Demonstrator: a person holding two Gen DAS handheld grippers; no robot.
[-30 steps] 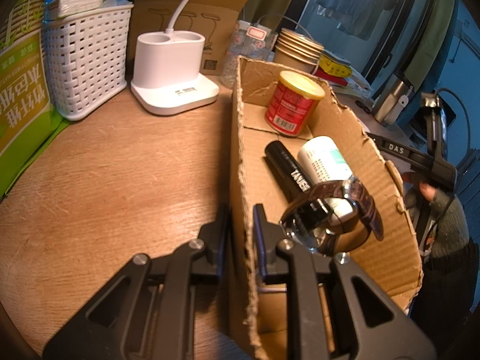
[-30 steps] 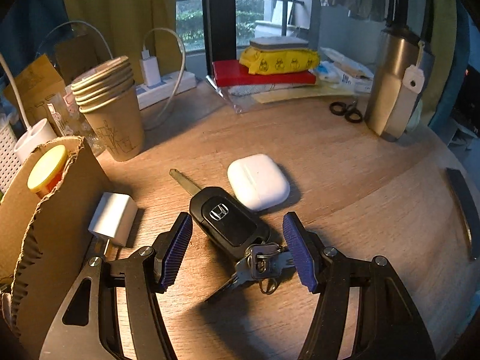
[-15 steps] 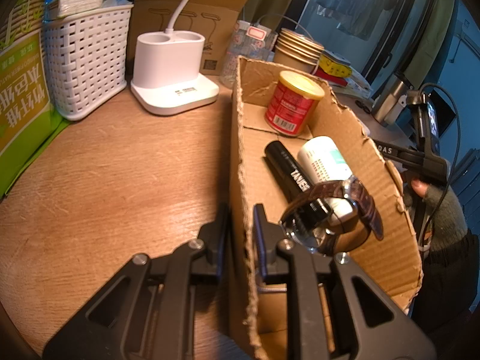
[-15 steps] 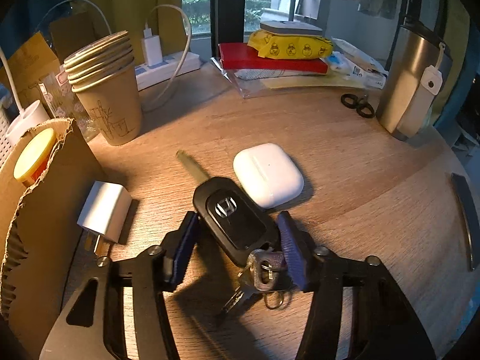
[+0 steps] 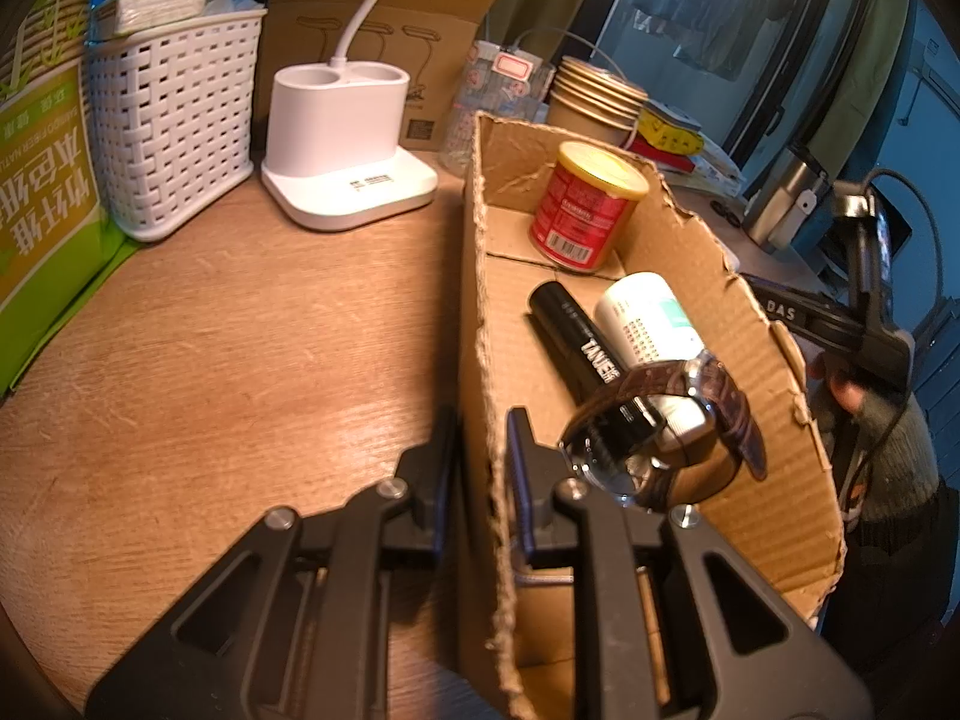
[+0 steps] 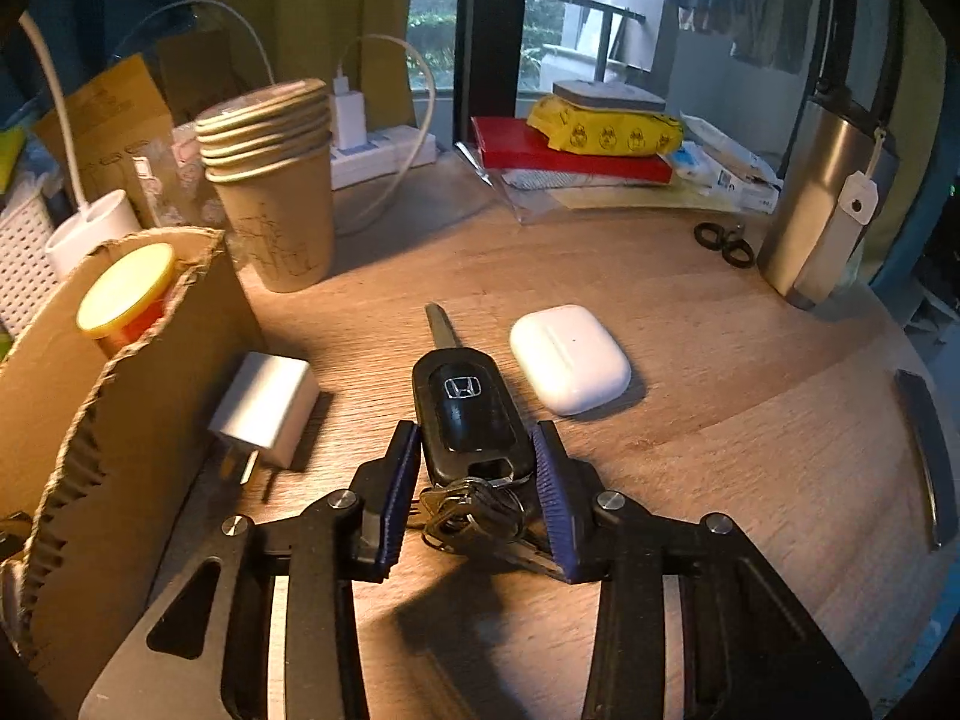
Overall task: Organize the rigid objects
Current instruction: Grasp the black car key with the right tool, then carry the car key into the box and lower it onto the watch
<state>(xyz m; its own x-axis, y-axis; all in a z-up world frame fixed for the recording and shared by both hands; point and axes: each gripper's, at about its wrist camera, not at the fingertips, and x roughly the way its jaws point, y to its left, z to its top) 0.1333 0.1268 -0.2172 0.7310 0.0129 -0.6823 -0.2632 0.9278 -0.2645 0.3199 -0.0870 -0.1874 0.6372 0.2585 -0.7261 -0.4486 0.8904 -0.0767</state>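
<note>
1. We take the cardboard box (image 6: 90, 408) as landmark. The car key (image 6: 471, 414) lies on the wooden table (image 6: 720, 396) to the right of the box, blade pointing away from us, key ring (image 6: 471, 513) trailing toward us.
2. Handling, our judgement: the fob is a stiff plastic shell, light, smooth on top, so probably a bit slippery. The ring and spare keys hang loose and will likely swing once lifted. Best hold looks like the fob's two long sides, near the ring end, not the ring itself.
3. Right gripper (image 6: 474, 492): we see the blue pads on either side of the fob's near end, narrowed to about the fob's width. Contact looks made or nearly made; we cannot tell if it is clamped firmly. The fob sits between the jaws, most of its body sticking out ahead of the tips, the ring back between the fingers.
4. Left gripper (image 5: 480, 468): jaws almost together, pinching the box's near-left wall, one finger outside, one inside.
5. Already in the box: red can (image 5: 585, 210), black tube (image 5: 576, 342), white bottle (image 5: 648, 324), wristwatch (image 5: 660, 432).
6. Not yet boxed: white charger plug (image 6: 264, 414) just right of the box wall, earbud case (image 6: 570, 357) further right, beyond the key.
</note>
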